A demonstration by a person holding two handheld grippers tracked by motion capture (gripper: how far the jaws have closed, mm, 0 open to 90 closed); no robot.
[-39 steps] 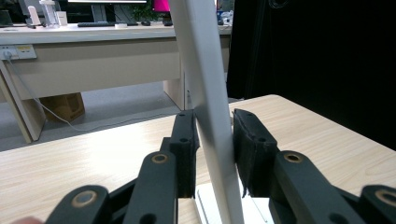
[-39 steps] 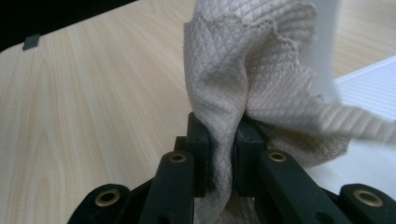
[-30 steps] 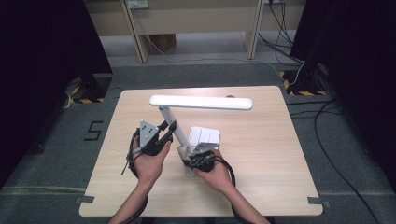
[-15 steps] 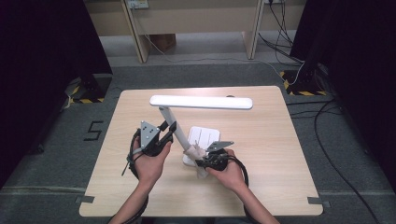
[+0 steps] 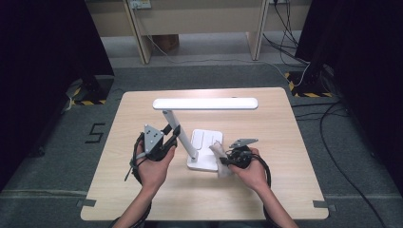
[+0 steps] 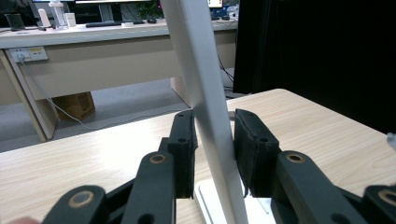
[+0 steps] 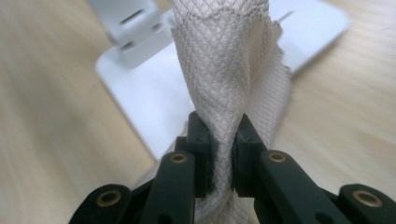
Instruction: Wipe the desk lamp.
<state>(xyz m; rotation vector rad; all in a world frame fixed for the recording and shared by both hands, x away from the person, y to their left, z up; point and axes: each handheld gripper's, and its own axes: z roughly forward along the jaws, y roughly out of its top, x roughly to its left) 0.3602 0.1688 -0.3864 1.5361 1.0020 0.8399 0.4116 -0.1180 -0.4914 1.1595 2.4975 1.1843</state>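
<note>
A: High view. Desk lamp (image 5: 202, 142) stands mid-worktop (image 5: 304, 180), light bar lit and level. Left claw (image 5: 167, 138) is on the lamp's slanted arm, low down. Right claw (image 5: 223, 159) holds a wipe cloth (image 5: 219, 160) at the right edge of the lamp base.

B: Is the left gripping or just around it?

A: Left gripper view: the arm runs up between the two pads (image 6: 183, 144). It touches the left pad and sits hard against the right one, so I read it as a brace grip, claw partly closed on the arm.

B: Right side?

A: Right gripper view: claw nearly pressed together, pinching a bunched mesh cloth (image 7: 231, 84). The cloth hangs over the white base (image 7: 144, 93), covering its near edge. I can't tell if it actually touches.

B: Progress?

A: My read is wiping the lamp, with the base in hand now. No visible dirt or streaks to judge coverage. The arm and the light bar look untouched by the cloth at this moment, so likely those remain. Call it early to midway.
</note>
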